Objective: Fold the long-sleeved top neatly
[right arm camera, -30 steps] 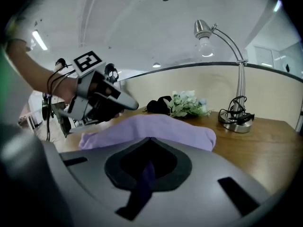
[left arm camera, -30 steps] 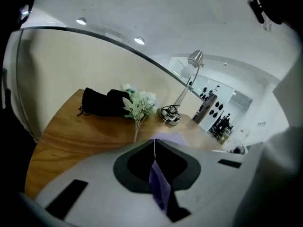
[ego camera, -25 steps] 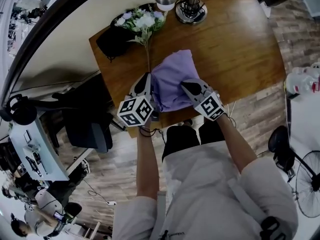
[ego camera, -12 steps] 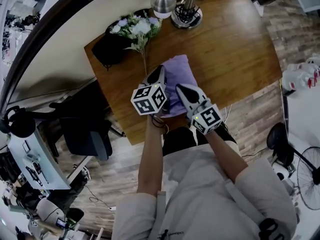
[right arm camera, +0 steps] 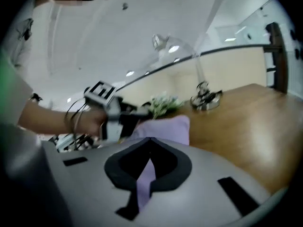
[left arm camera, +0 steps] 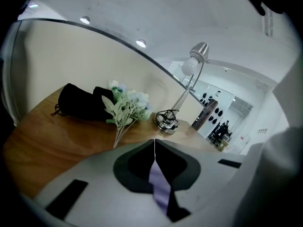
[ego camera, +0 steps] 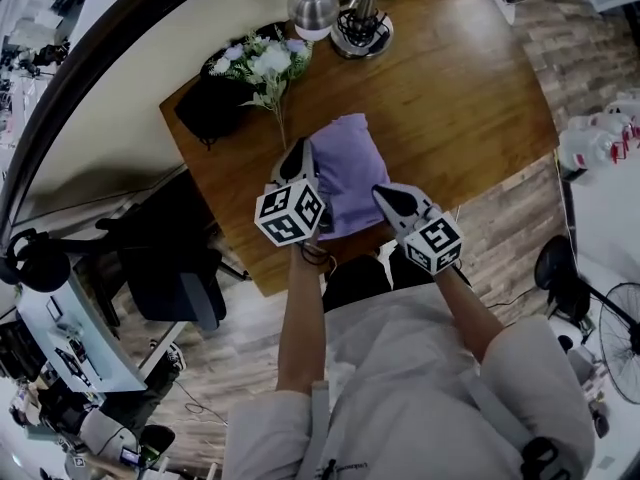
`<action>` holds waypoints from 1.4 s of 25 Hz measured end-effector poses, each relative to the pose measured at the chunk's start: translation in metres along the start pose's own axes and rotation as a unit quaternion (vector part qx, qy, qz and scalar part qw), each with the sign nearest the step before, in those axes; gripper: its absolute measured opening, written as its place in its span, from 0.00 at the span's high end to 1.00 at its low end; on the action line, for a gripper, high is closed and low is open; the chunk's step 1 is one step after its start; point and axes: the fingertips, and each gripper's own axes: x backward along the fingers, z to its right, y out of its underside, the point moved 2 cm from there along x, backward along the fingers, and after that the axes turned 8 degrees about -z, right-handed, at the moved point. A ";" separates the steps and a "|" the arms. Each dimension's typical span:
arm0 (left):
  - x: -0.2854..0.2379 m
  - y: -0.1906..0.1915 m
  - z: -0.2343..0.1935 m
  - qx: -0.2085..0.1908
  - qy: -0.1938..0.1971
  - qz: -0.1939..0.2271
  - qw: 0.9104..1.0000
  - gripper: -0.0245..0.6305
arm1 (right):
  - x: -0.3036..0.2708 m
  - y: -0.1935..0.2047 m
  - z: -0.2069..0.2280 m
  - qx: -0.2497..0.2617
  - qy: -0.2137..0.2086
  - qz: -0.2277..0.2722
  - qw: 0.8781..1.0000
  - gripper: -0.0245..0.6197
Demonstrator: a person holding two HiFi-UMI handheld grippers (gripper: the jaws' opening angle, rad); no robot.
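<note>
table [ego camera: 470, 88]: wood, visible grain, smooth w/ soft sheen
top [ego camera: 350, 168]: lilac cloth, soft, matt
lamp [ego camera: 313, 6]: metal, polished, v. shiny
pouch [ego camera: 205, 113]: blk cloth, matt
flowers [ego camera: 262, 63]: matt leaves + petals, material unclear
floor [ego camera: 520, 233]: wood-look planks, matt
left gripper [left arm camera: 154, 142], right gripper [right arm camera: 150, 139]: smooth matt grey plastic, blk matt insets
marker cubes [ego camera: 290, 213]: matt b/w print, flat faces

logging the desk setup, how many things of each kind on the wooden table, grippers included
purple folded long-sleeved top: 1
black fabric pouch: 1
white artificial flower sprig: 1
silver desk lamp: 1
two-jaw grippers (left gripper, right gripper, both shut on the top): 2
total: 6
</note>
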 end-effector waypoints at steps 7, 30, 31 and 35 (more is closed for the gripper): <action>-0.008 0.029 -0.002 -0.072 -0.065 -0.002 0.995 0.93 | -0.090 -0.078 0.026 0.025 0.088 0.058 0.994 0.97; -0.011 0.031 -0.010 -0.100 -0.071 -0.059 0.991 0.93 | -0.110 -0.051 0.050 -0.020 0.098 -0.074 0.992 0.95; -0.001 0.025 -0.005 -0.103 -0.071 -0.049 0.991 0.93 | -0.098 -0.058 0.047 -0.017 0.096 -0.061 0.993 0.95; 0.043 0.034 0.010 -0.069 -0.080 -0.014 0.994 0.93 | -0.048 -0.050 0.029 -0.035 0.082 -0.034 0.995 0.95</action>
